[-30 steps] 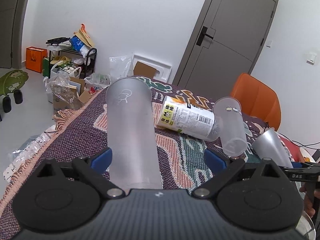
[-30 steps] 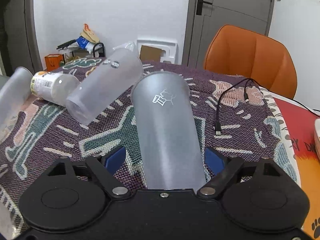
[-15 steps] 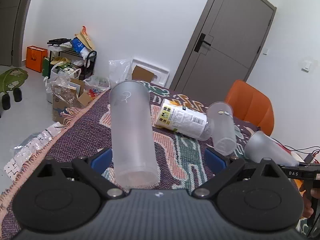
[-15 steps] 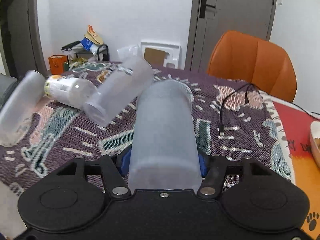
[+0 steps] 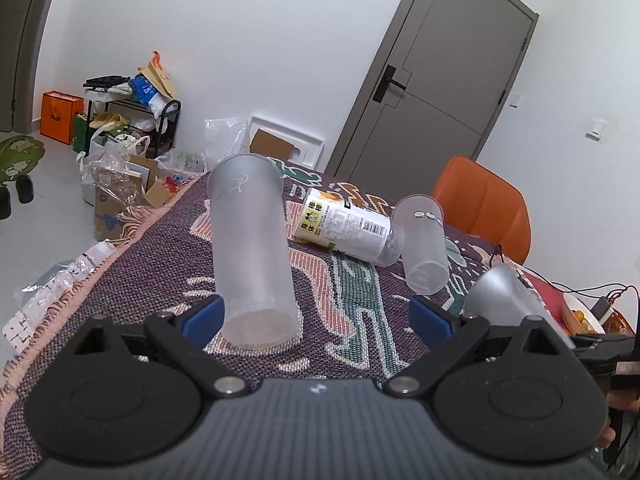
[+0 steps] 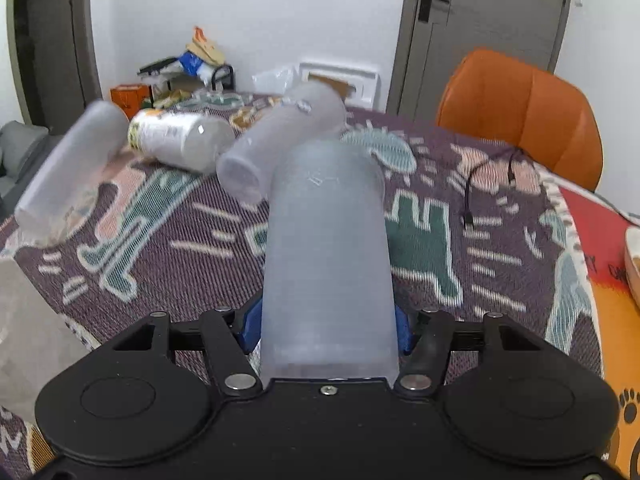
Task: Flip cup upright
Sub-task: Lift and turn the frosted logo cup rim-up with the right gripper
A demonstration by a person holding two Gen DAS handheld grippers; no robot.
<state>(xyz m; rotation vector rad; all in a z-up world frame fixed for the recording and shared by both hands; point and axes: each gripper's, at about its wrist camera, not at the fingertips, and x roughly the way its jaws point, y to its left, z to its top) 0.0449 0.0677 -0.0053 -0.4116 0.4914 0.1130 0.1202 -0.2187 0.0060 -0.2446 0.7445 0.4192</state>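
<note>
cup (image 6: 72, 168) motion-blurred; bowl (image 6: 633, 264) edge-cropped

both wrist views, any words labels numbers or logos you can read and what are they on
Labelled bottle: Chinese characters, barcode and small print, too small and tilted to read.
Frosted cup by the open left gripper: white line logo, no words.
Frosted cup clamped in the right gripper: white mark, blurred.
Orange mat: partial letters, unreadable.
</note>
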